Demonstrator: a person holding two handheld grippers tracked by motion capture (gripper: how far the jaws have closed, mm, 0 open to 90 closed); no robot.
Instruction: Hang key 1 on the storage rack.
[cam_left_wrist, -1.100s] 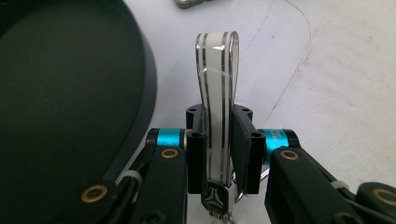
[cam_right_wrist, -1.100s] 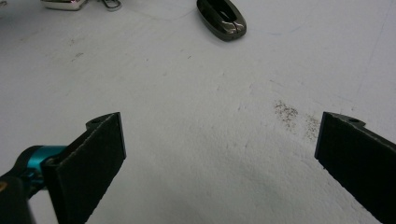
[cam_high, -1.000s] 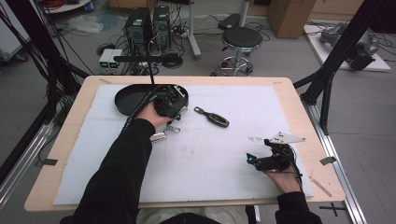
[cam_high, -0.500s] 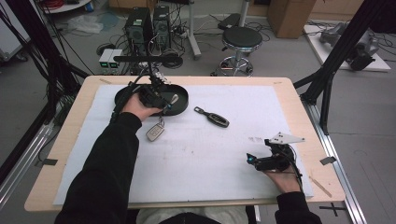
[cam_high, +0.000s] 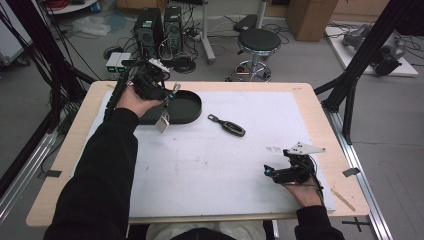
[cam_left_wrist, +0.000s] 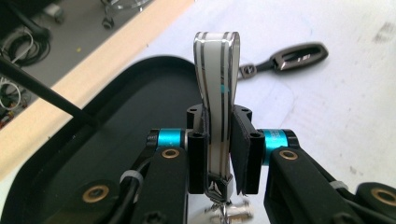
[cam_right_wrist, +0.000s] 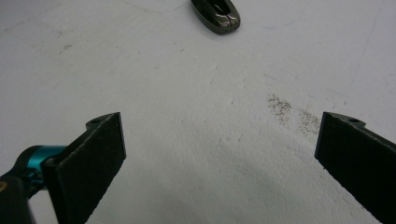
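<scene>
Now the fingers (cam_left_wrist: 201, 149) of the left gripper (cam_left_wrist: 217, 149) are pinching a silver key fob (cam_left_wrist: 215, 93) edge-on, its striped body standing up between the pads and its metal ring hanging below. Compared with a second ago, when this fob was lying low by the near rim of the tray, it is now dangling clear of the worktop (cam_high: 210, 165), carried up and toward the far left, over the black oval tray (cam_high: 187, 106). Judged from that, the pick is done and the fob is being brought over the tray, presumably for setting down inside. A second, dark key fob (cam_high: 227, 125) is lying untouched on the white mat, just right of the tray. Near the front right edge, the right gripper (cam_right_wrist: 219, 144) is waiting with fingers (cam_right_wrist: 100, 144) spread wide and nothing between them.
</scene>
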